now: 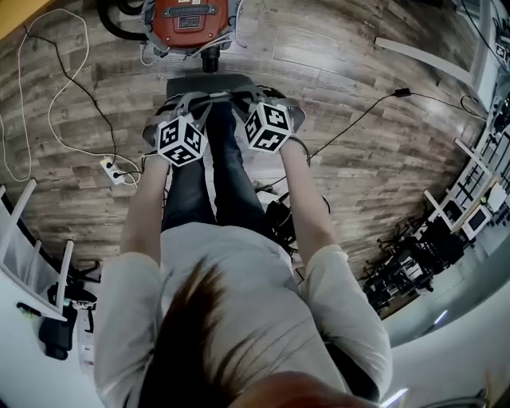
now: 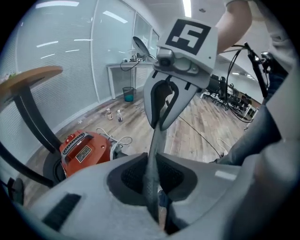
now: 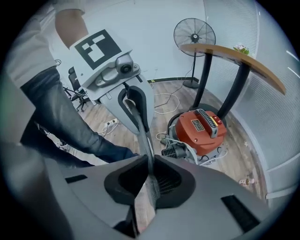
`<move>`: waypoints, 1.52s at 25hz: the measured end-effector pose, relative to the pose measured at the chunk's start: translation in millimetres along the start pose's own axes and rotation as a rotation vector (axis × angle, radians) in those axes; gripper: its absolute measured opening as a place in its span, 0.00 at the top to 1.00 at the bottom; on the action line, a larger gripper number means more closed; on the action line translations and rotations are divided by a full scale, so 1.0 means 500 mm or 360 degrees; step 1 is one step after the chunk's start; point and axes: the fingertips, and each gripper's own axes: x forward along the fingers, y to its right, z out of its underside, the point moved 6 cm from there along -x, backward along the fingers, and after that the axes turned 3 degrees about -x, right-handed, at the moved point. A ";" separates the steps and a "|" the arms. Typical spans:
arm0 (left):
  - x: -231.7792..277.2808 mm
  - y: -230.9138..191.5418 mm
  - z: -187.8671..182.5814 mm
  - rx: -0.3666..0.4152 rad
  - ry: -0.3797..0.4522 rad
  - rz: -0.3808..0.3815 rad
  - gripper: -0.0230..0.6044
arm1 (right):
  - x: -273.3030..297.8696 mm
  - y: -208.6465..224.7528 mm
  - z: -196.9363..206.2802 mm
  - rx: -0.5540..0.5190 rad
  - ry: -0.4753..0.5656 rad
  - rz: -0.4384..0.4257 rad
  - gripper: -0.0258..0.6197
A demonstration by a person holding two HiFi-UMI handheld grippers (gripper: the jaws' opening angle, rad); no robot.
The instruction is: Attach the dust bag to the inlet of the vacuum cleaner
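Observation:
The grey dust bag point(image 1: 209, 84) hangs stretched between my two grippers, just in front of the person's knees. The red vacuum cleaner point(image 1: 191, 20) sits on the wood floor beyond it, its dark inlet stub point(image 1: 210, 60) pointing toward the bag. My left gripper point(image 1: 188, 103) and right gripper point(image 1: 256, 102) each pinch one side of the bag. In the left gripper view the jaws point(image 2: 157, 187) are shut on a thin grey edge of the bag point(image 2: 153, 154), with the vacuum point(image 2: 82, 150) at lower left. The right gripper point(image 3: 149, 180) clamps the bag edge point(image 3: 143, 129); the vacuum point(image 3: 201, 131) lies to its right.
A white power strip point(image 1: 115, 170) with cables lies on the floor at left. A black cable and plug point(image 1: 401, 92) run off to the right. A round wooden table point(image 3: 236, 56) on black legs stands over the vacuum, with a fan point(image 3: 194, 33) behind. Stands and equipment point(image 1: 414, 263) crowd the right side.

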 end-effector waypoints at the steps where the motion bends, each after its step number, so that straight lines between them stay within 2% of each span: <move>1: 0.013 -0.005 0.006 -0.0021 0.0003 -0.0001 0.89 | 0.011 0.008 0.006 0.0006 0.0000 -0.0010 0.90; 8: 0.097 -0.042 0.078 -0.0171 -0.0084 0.0003 0.89 | 0.124 0.032 0.040 0.0027 -0.0036 -0.0049 0.90; 13: 0.146 -0.046 0.135 -0.0188 -0.0163 0.0006 0.89 | 0.203 0.025 0.061 -0.0036 -0.0076 -0.0051 0.91; 16: 0.171 -0.054 0.156 -0.0169 -0.0189 0.0013 0.89 | 0.235 0.026 0.074 -0.0014 -0.0090 -0.0026 0.91; 24: 0.221 -0.094 0.154 0.0021 -0.0199 0.0043 0.89 | 0.263 0.055 0.104 0.0086 -0.0091 0.0091 0.91; 28: 0.236 -0.096 0.154 0.0038 -0.0218 0.0049 0.89 | 0.271 0.058 0.114 0.0124 -0.0101 0.0099 0.91; 38: 0.247 -0.108 0.154 0.0018 -0.0238 0.0020 0.89 | 0.281 0.074 0.117 0.0097 -0.0121 0.0109 0.91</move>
